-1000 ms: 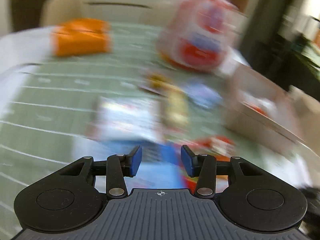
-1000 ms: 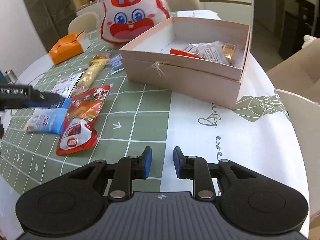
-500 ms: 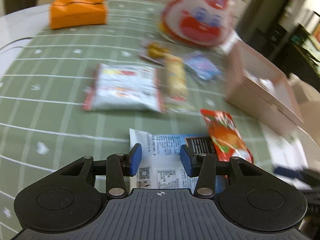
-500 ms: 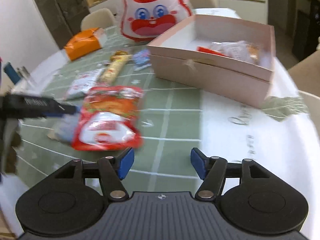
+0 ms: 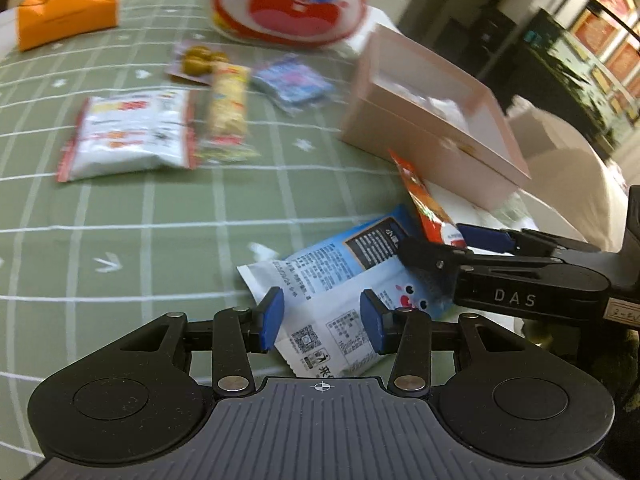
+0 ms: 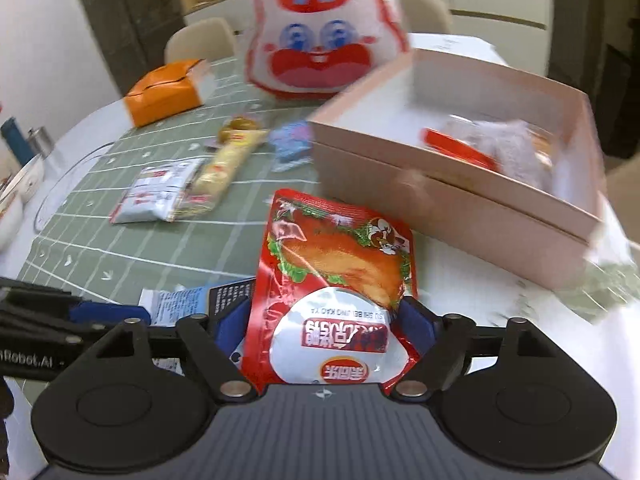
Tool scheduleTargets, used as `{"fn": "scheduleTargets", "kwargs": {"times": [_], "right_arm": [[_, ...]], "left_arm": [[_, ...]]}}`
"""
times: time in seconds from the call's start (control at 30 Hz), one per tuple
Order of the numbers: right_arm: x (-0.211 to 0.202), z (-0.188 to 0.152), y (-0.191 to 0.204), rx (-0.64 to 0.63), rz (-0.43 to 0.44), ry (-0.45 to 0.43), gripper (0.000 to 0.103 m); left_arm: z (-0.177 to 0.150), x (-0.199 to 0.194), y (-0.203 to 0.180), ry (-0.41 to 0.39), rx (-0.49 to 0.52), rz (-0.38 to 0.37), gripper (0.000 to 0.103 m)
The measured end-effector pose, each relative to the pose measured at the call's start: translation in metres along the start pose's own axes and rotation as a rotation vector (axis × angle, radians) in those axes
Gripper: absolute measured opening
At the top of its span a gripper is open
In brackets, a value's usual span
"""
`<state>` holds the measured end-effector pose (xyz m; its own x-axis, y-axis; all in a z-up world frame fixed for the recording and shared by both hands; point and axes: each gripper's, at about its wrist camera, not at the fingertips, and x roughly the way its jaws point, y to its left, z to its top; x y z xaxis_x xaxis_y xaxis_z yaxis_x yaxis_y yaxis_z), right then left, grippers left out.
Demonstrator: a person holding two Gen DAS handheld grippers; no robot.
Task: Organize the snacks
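My left gripper (image 5: 322,322) is open, its blue pads on either side of a blue and white snack packet (image 5: 344,280) lying on the green tablecloth. My right gripper (image 6: 324,326) is open wide around a red chicken snack pouch (image 6: 340,280), which lies flat between its fingers; I cannot tell whether the pads touch it. The right gripper (image 5: 472,240) also shows in the left wrist view, over the red pouch (image 5: 424,200). The pink box (image 6: 460,184) with several snacks inside stands just beyond. The blue packet (image 6: 192,300) shows left of the pouch.
Loose snacks lie further back: a white and red packet (image 5: 128,132), a yellow bar (image 5: 228,108), a small blue packet (image 5: 294,82). A big bunny-face bag (image 6: 324,40) and an orange box (image 6: 168,92) stand at the back. A glass bowl (image 6: 60,188) sits at the left edge.
Both grippers have moved forward and down to the table. The right one opened wide and now straddles the red pouch. The left one reached the blue and white packet.
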<state>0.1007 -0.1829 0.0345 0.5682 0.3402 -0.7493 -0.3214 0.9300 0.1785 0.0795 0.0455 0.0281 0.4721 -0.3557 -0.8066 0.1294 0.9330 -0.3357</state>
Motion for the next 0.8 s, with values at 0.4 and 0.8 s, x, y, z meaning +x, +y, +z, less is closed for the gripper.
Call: {"fn": "scheduleTargets", "kwargs": {"times": [0.4,0.8], "right_arm": [[-0.064,-0.058,-0.044,0.107,-0.21,-0.009,0.068],[-0.091,-0.094,-0.054,0.083,-0.258,-0.029,0.069]], "left_arm": [[-0.006,-0.017,-0.049,-0.096,0.117,-0.093,0.039],[-0.044,0.025,-0.133,0.041,0.787,0.03,0.044]]}}
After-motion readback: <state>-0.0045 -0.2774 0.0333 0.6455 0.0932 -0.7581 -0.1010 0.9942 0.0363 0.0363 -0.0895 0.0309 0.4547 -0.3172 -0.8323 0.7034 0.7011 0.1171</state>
